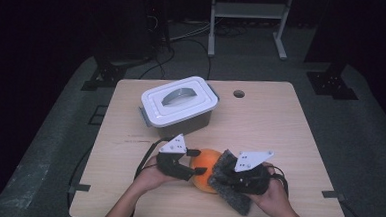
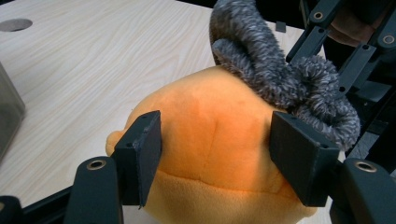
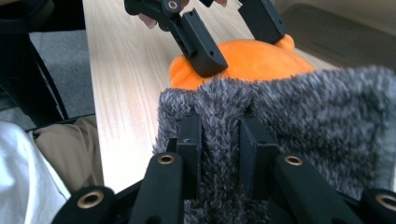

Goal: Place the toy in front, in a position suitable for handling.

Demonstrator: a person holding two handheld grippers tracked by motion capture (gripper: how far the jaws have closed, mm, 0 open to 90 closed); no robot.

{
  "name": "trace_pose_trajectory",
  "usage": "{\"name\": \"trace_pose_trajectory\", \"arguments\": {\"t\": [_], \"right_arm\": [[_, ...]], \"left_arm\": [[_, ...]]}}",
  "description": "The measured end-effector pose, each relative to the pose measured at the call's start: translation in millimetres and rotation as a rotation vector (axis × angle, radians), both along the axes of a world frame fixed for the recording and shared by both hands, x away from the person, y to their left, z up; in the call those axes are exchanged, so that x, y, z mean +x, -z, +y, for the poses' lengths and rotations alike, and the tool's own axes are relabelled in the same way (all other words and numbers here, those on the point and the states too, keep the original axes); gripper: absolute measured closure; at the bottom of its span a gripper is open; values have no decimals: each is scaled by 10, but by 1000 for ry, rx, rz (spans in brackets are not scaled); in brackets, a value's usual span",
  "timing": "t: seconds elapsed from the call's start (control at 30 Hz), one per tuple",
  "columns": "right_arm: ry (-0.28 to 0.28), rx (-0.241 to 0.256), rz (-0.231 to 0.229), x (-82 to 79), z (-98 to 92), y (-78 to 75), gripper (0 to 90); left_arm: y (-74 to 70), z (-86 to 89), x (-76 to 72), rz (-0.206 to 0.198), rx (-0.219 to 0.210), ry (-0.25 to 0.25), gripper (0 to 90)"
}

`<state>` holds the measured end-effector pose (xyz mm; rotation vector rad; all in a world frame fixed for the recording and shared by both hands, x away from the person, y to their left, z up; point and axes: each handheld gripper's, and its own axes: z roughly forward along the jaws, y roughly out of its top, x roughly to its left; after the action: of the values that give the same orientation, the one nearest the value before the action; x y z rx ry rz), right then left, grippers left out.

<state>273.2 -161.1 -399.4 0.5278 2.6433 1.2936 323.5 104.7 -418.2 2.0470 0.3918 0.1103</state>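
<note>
An orange plush toy (image 1: 207, 162) lies near the table's front edge. My left gripper (image 1: 194, 164) comes at it from the left, and its jaws press on both sides of the plush (image 2: 215, 112), shut on it. A grey fuzzy cloth (image 1: 229, 188) rests against the toy's right side and drapes over its top (image 2: 280, 70). My right gripper (image 1: 222, 172) is shut on that cloth, with a fold (image 3: 317, 107) pinched between its two close-set jaws (image 3: 219, 135). In the right gripper view the plush (image 3: 261, 65) shows behind the cloth.
A grey box with a white handled lid (image 1: 178, 104) stands shut at the back left of the wooden table (image 1: 260, 127). A round hole (image 1: 239, 94) sits near the far edge. The person's trouser leg (image 3: 65, 144) is at the front edge.
</note>
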Motion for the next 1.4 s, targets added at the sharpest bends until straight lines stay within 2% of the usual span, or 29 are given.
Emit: {"name": "trace_pose_trajectory", "arguments": {"t": [0.23,0.3,0.37,0.4,0.5,0.57,0.67,0.8,0.9,1.0,1.1,1.2,1.3,1.4], "right_arm": [[59,-16,21,48,-240,52,723],[57,-1,13,33,-220,12,723],[31,28,8,12,-143,-29,721],[18,24,4,-3,-91,-39,721],[-8,-26,-12,-34,26,-3,716],[-15,-21,2,-20,-1,22,719],[9,-20,22,19,-131,48,722],[57,17,52,75,-294,39,725],[63,68,46,97,-270,-40,725],[54,57,34,119,-176,-67,725],[42,42,48,141,-158,-14,725],[59,20,54,143,-234,9,726],[76,27,85,152,-335,40,726],[83,35,84,153,-354,-6,731]], "left_arm": [[2,9,24,14,-8,-21,351],[-2,0,26,19,-9,-23,351],[-2,-9,25,17,-8,-26,351],[-4,-8,26,16,-3,-26,351],[2,5,25,13,2,-26,350],[4,13,20,12,3,-24,350],[1,18,10,12,-4,-19,342],[3,6,8,9,-2,-5,338],[-4,-37,-19,-2,-7,20,331],[-22,-72,-58,-29,9,54,303],[-32,-63,-82,-50,16,68,267],[-74,-35,-102,-55,16,50,170],[-86,-4,-114,-54,17,60,187],[-55,-17,-112,-55,41,78,287]]}}
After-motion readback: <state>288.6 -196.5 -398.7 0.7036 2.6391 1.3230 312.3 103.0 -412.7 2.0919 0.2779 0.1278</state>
